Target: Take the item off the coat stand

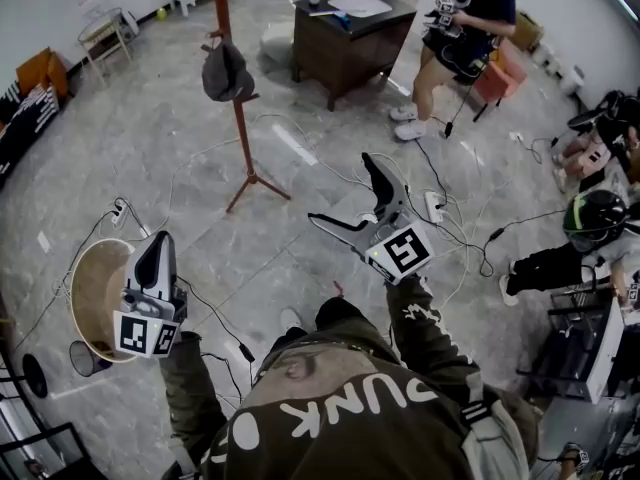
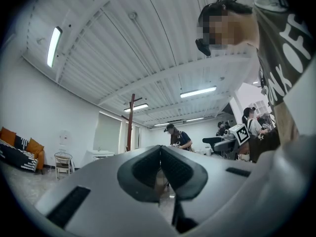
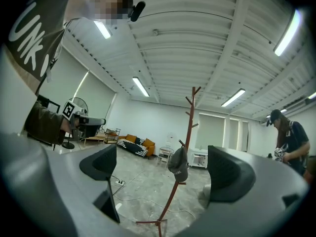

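Observation:
A reddish-brown coat stand [image 1: 240, 128] rises from the grey floor, ahead and a little left of me. A dark grey cap [image 1: 226, 72] hangs on one of its pegs. In the right gripper view the coat stand [image 3: 183, 152] shows between the jaws, with the cap [image 3: 178, 164] on it, some way off. My right gripper [image 1: 345, 190] is open, held up and pointing toward the stand, nothing in it. My left gripper [image 1: 155, 258] is low at the left, jaws closed together and empty. The left gripper view shows the stand [image 2: 131, 122] far off.
A dark wooden desk [image 1: 350, 40] stands behind the stand, and a person [image 1: 455, 38] with grippers is by it. Cables and a power strip [image 1: 435, 206] lie on the floor. A round wooden stool [image 1: 95, 293] is under my left gripper. Another person [image 1: 590, 238] crouches at the right.

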Demonstrator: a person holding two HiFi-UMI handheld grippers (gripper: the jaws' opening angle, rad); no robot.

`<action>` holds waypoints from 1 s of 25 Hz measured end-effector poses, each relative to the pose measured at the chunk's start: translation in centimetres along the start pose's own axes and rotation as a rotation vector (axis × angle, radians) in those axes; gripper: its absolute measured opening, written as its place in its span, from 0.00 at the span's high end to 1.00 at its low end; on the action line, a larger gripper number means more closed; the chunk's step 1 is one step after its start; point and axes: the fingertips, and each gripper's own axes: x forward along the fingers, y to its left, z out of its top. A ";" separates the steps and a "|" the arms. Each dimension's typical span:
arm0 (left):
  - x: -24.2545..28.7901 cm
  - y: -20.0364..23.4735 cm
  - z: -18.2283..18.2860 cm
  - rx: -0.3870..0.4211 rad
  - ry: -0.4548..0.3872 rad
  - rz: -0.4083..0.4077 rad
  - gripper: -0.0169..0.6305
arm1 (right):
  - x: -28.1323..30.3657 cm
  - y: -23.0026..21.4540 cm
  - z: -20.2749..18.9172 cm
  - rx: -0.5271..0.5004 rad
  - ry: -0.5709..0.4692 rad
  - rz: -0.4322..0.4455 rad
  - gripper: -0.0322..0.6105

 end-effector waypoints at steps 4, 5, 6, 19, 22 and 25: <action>2.0 2.0 -0.8 -0.004 0.005 -0.003 0.97 | 2.6 -1.7 -0.6 0.002 0.003 -0.003 0.08; 2.6 2.4 -1.0 -0.004 0.009 -0.001 0.97 | 3.3 -2.2 -0.8 0.004 0.003 -0.002 0.08; 3.2 2.9 -1.3 -0.002 0.012 0.001 0.97 | 4.1 -2.8 -1.1 0.006 0.003 -0.001 0.08; 15.3 10.0 -3.8 0.033 0.049 0.088 0.97 | 16.3 -14.0 -6.1 0.056 -0.039 0.075 0.08; 18.7 11.4 -3.9 0.047 0.059 0.105 0.97 | 19.2 -17.1 -6.9 0.068 -0.048 0.095 0.08; 21.5 12.4 -4.2 0.061 0.073 0.119 0.97 | 21.6 -19.6 -7.9 0.076 -0.055 0.118 0.08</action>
